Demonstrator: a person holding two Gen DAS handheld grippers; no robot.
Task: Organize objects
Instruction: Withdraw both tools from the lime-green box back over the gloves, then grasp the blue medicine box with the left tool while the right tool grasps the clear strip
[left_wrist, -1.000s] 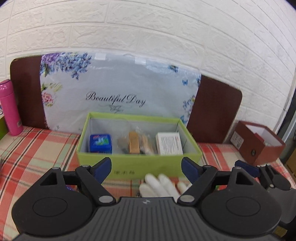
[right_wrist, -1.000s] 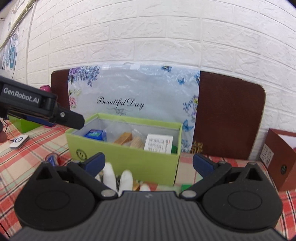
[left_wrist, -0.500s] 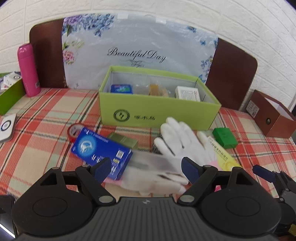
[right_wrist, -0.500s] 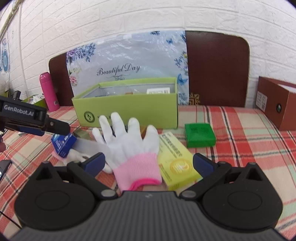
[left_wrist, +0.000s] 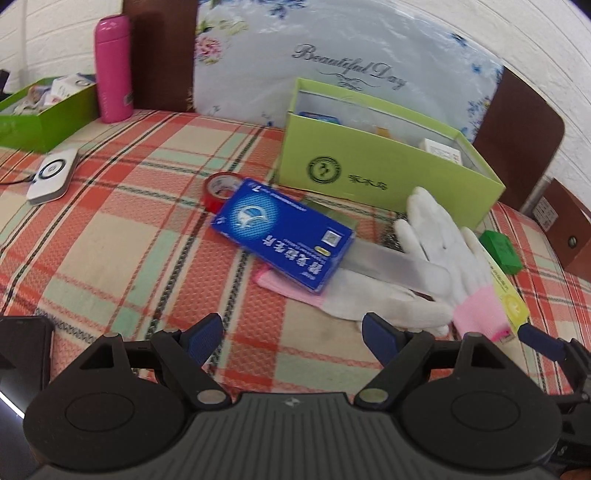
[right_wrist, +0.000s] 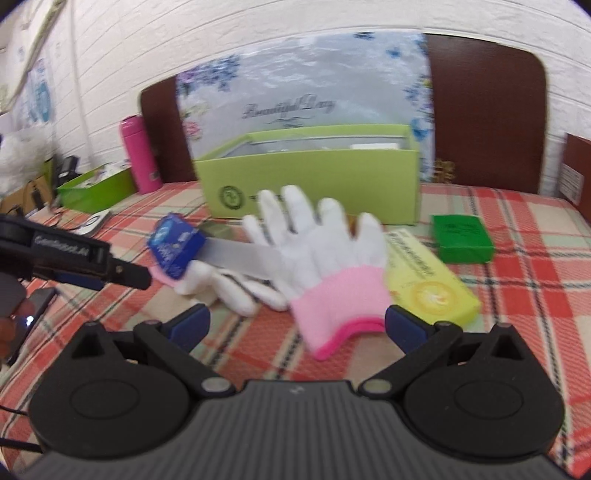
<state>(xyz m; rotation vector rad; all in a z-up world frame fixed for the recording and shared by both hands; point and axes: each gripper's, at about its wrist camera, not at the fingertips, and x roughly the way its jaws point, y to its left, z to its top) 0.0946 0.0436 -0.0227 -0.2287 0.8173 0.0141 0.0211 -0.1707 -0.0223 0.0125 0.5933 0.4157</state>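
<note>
An open lime-green box (left_wrist: 388, 168) (right_wrist: 314, 184) stands at the back of the plaid cloth with small items inside. In front of it lie a blue box (left_wrist: 282, 238) (right_wrist: 176, 243), two white gloves with pink cuffs (left_wrist: 450, 251) (right_wrist: 325, 251), a grey strip (left_wrist: 399, 264), a red tape roll (left_wrist: 219, 188), a yellow box (right_wrist: 424, 280) and a small green box (right_wrist: 461, 238) (left_wrist: 502, 251). My left gripper (left_wrist: 291, 332) is open and empty, short of the gloves. My right gripper (right_wrist: 295, 325) is open and empty, its fingers either side of a glove's pink cuff.
A pink bottle (left_wrist: 112, 70) and a second green box (left_wrist: 40, 110) stand at the back left. A white round-dial device (left_wrist: 53, 175) lies at the left. A brown box (left_wrist: 569, 229) stands at the right. A floral panel (left_wrist: 343, 59) leans on the brick wall.
Both grippers have pulled back from the green box and tilted down, so the gloves, blue box and other loose items now lie in front of them. Both stay open.
</note>
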